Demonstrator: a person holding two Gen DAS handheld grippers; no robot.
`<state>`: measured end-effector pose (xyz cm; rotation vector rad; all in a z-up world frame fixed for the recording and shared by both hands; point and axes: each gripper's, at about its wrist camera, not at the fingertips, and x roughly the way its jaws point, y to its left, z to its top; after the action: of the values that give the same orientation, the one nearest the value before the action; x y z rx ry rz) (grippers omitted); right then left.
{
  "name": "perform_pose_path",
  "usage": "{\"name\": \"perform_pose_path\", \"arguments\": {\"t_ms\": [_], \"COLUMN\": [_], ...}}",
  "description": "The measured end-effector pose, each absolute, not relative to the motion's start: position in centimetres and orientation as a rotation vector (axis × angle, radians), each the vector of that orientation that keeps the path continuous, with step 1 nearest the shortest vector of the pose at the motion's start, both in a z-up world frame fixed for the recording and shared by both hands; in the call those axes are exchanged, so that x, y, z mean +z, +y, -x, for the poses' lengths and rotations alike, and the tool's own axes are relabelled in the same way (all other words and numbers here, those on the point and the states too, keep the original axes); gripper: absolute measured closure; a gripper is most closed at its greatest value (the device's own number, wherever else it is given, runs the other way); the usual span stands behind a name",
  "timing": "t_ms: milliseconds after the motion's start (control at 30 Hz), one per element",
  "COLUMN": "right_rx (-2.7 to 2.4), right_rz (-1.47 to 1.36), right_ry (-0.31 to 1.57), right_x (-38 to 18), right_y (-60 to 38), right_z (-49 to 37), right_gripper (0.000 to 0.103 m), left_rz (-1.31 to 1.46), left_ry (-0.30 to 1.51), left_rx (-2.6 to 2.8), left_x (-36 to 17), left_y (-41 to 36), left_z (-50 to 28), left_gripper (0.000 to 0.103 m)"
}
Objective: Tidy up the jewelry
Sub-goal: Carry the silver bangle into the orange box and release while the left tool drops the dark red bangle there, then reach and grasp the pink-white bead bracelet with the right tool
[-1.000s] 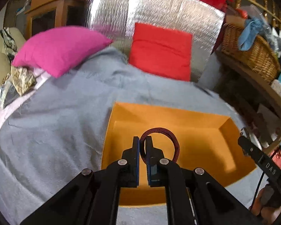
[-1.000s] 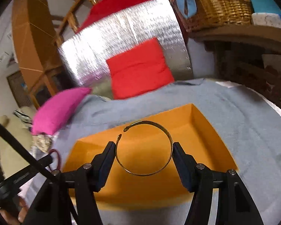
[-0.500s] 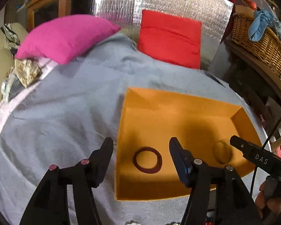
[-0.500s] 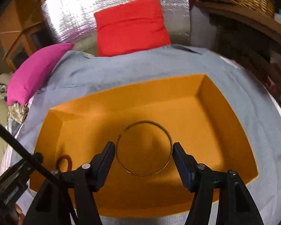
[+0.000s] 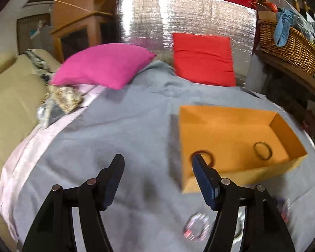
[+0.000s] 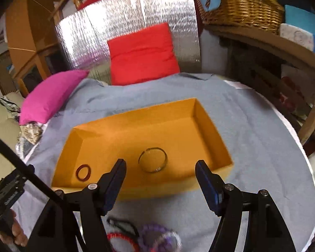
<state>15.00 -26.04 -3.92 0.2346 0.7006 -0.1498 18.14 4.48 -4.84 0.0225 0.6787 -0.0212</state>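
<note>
An open orange box (image 6: 210,130) sits on a grey blanket; it also shows in the left wrist view (image 5: 283,126). Inside lie a dark red bracelet (image 6: 83,172) at the left and a thin gold bangle (image 6: 153,159) in the middle; both also show in the left wrist view, the red bracelet (image 5: 208,156) partly behind a finger and the bangle (image 5: 262,150) to its right. My left gripper (image 5: 157,166) is open and empty, left of the box. My right gripper (image 6: 160,173) is open and empty, above the box's near wall.
Loose bracelets lie on the blanket (image 6: 252,136) near me: a red ring (image 6: 121,240), purple beads (image 6: 157,238), and a blurred beaded ring (image 5: 196,226). A pink pillow (image 5: 103,65) and red pillow (image 5: 203,59) lie at the back. A wicker basket (image 5: 289,44) stands on a shelf at right.
Both grippers let go of their bracelets, which now lie in the box. Both have pulled back from the box, and the left has swung to the left.
</note>
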Motion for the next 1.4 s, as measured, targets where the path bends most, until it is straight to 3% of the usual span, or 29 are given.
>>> {"name": "perform_pose_path", "arguments": {"t_ms": [133,200,433,533,767,833,900,1133,1400], "right_rx": [-0.119,-0.102,-0.031,0.002,0.085,0.089,0.084,0.06,0.003], "right_rz": [-0.217,-0.204,-0.215,-0.226,-0.224,-0.217,-0.224,-0.25,-0.247], "right_ry": [0.677,0.675,0.7,0.749,0.861,0.908,0.944,0.986,0.986], "right_x": [-3.2,-3.3,-7.2,-9.1,-11.9,-13.0,-14.1,-15.6,-16.1], "right_y": [-26.4,-26.5,-28.2,-28.3,-26.5,-26.1,-26.1,-26.0,-26.0], "right_z": [-10.6,-9.1,-6.1,-6.6,-8.1,-8.8,-9.2,-10.2,-10.7], "right_gripper": [0.031,0.031,0.032,0.046,0.048,0.056,0.064,0.066,0.087], "left_rz": [-0.024,-0.021,-0.084,-0.069,0.009,0.001,-0.025,-0.16,-0.22], "left_ry": [0.666,0.663,0.653,0.69,0.835,0.853,0.847,0.8,0.769], "left_rx": [0.046,0.059,-0.033,-0.094,-0.208,-0.219,-0.222,-0.188,-0.163], "left_x": [-6.0,-6.7,-8.6,-8.9,-10.2,-10.4,-10.4,-10.3,-9.9], "left_y": [7.2,7.9,5.7,4.3,1.8,1.2,0.3,-2.3,-2.5], "left_z": [-14.0,-12.2,-10.1,-11.1,-13.5,-13.7,-13.6,-12.9,-12.4], "left_gripper": [0.033,0.025,0.025,0.025,0.025,0.025,0.025,0.025,0.025]}}
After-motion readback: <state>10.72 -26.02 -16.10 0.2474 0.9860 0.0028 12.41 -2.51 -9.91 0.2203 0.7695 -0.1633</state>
